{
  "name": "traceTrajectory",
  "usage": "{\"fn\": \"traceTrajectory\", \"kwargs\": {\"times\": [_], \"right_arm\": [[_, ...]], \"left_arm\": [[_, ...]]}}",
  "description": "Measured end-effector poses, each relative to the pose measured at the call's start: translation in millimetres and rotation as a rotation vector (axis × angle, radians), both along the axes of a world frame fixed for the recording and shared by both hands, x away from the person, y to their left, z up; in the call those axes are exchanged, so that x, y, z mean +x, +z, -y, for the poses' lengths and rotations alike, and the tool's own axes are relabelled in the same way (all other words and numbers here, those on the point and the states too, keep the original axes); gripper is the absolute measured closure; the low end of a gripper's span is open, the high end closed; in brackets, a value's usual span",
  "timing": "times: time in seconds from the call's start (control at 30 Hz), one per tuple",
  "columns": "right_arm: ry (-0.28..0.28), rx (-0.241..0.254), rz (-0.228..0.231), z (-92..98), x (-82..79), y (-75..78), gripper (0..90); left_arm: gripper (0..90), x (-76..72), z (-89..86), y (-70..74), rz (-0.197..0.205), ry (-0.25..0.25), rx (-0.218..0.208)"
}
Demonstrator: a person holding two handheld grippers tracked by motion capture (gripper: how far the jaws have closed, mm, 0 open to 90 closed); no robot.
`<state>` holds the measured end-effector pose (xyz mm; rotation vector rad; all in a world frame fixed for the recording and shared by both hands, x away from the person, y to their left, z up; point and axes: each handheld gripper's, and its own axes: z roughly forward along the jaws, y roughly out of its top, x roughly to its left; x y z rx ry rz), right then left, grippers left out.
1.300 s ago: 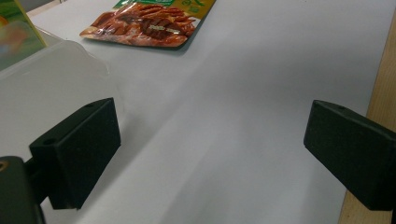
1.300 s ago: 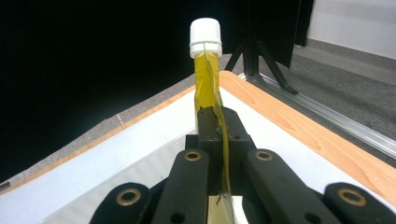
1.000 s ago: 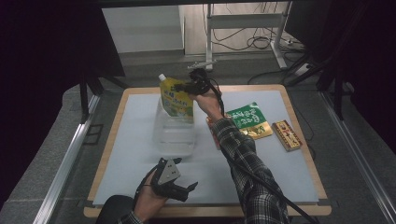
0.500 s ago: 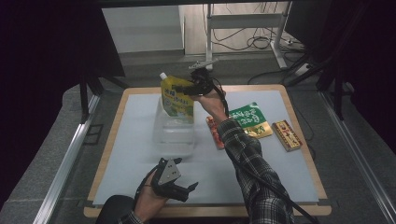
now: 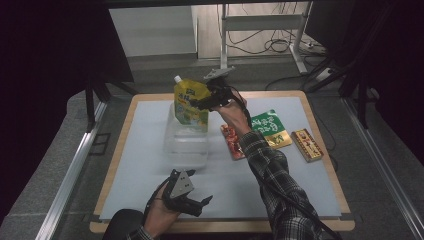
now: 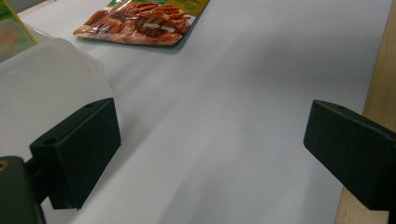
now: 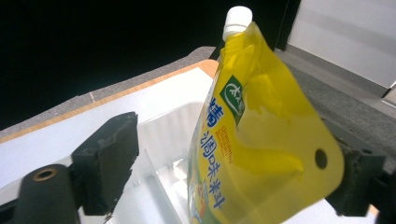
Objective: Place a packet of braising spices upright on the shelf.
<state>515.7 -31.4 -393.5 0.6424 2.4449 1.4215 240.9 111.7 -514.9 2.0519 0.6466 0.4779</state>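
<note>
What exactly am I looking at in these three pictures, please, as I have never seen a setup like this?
There is no robot arm here: a person at a table holds a hand-operated claw in each hand. The high view looks down from above; the other two pictures come from small cameras riding on each claw, looking along its two black jaws. On the pale grey mat stand a clear plastic box and, to its right, a red snack packet, a green packet and a small brown packet. The right claw is at a yellow spouted pouch with a white cap, which stands upright in the box. Its jaws have just been opening, with the pouch between them, so it seems released. The left claw waits open near the table's front edge, holding nothing.
</note>
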Motion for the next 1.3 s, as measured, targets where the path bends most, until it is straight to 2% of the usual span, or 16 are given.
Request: {"fn": "traceTrajectory", "kwargs": {"times": [0.5,0.63,0.93,1.3], "right_arm": [[0.017,-0.004,-0.029,19.5,-7.0,0.3,4.6],[0.026,-0.005,-0.041,24.1,-12.8,-1.0,2.7],[0.04,-0.016,-0.039,31.1,-26.8,-1.2,1.4],[0.048,-0.031,-0.044,43.1,-43.9,-11.7,0.2]], "left_arm": [[3.7,0.4,0.2,-0.6,-0.001,0.003,-0.001],[3.7,0.6,0.1,-0.9,-0.003,0.006,-0.003],[3.7,0.7,0.3,-1.2,-0.005,0.006,-0.003],[3.7,0.9,1.0,-1.7,-0.007,0.004,0.0]]}}
